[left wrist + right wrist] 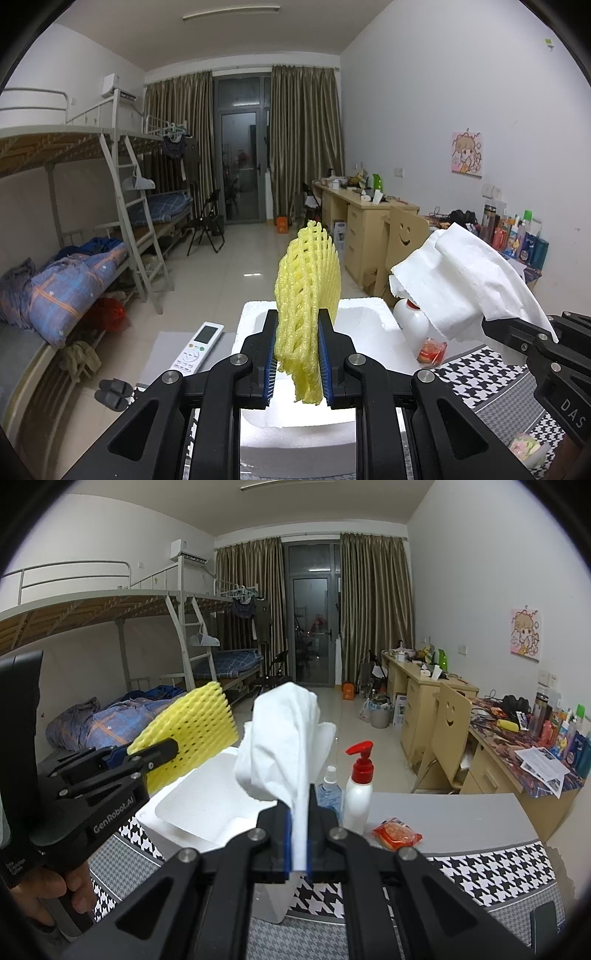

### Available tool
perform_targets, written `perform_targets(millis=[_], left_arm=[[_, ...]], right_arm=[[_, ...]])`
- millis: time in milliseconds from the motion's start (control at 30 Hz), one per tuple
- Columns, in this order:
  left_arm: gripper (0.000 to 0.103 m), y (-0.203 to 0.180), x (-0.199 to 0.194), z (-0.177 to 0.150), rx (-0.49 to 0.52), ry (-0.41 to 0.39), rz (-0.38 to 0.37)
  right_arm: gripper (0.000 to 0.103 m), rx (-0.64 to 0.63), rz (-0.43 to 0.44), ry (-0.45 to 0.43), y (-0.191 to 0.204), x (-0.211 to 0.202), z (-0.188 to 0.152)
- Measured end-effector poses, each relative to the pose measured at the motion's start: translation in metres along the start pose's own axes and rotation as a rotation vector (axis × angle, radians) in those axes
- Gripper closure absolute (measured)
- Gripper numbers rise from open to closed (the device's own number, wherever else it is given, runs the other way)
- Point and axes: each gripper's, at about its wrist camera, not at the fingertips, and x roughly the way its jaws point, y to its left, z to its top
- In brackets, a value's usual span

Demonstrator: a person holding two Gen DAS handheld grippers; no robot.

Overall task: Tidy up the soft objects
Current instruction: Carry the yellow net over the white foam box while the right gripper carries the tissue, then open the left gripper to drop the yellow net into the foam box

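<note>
Your left gripper (297,350) is clamped on the yellow foam fruit-net sleeve (306,291), its blue pads pressing both flat sides so the sleeve stands upright, long axis rising away from the jaws. Your right gripper (297,834) is pinched tight on the white crumpled paper tissue (286,738), which billows up and forward from the pads.

Both soft things are in the air, not yet put away. The open white polystyrene foam box (365,325) sits on the desk just ahead of and below the left gripper; in the left wrist view its cavity lies directly behind and under the yellow sleeve, so that hand looks the nearer of the two and would need mainly to tip down and let go. In the right wrist view the same box (192,808) lies to the left of and below the tissue, so you would have to carry the tissue leftward, toward the left gripper (155,755), before dropping it in.

Beside the box on its right stand a white pump bottle with a red top (359,786) and a small clear spray bottle (330,790), both close to the tissue's path. A white remote control (197,347) lies left of the box.
</note>
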Motion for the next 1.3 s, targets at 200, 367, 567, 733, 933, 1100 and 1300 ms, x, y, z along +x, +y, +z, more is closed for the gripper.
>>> perform_targets(millis=[200,367,567,733,933,1100,1300], left_arm=[[0.082,0.002,0.018,-0.001,-0.004,0.046,-0.008],[0.057,0.006,0.029,-0.004,-0.003,0.081,-0.017],[0.011,0.014,0.022,-0.007,0.005,0.052,0.028],[0.001,0.024,0.015,-0.005,-0.020,0.025,0.052],[0.001,0.035,0.006,-0.004,-0.047,0.003,0.084],[0.001,0.047,-0.002,-0.005,-0.065,-0.013,0.111],[0.001,0.054,-0.006,-0.007,-0.074,-0.016,0.132]], right_arm=[[0.095,-0.002,0.002,0.017,0.005,0.006,0.000],[0.095,-0.008,-0.005,0.026,0.008,0.011,0.001],[0.095,-0.006,-0.014,0.036,0.010,0.016,0.003],[0.095,-0.009,-0.013,0.035,0.012,0.018,0.005],[0.095,-0.016,-0.010,0.037,0.017,0.022,0.007],[0.095,-0.027,-0.002,0.044,0.024,0.028,0.009],[0.095,-0.041,0.013,0.060,0.030,0.037,0.011]])
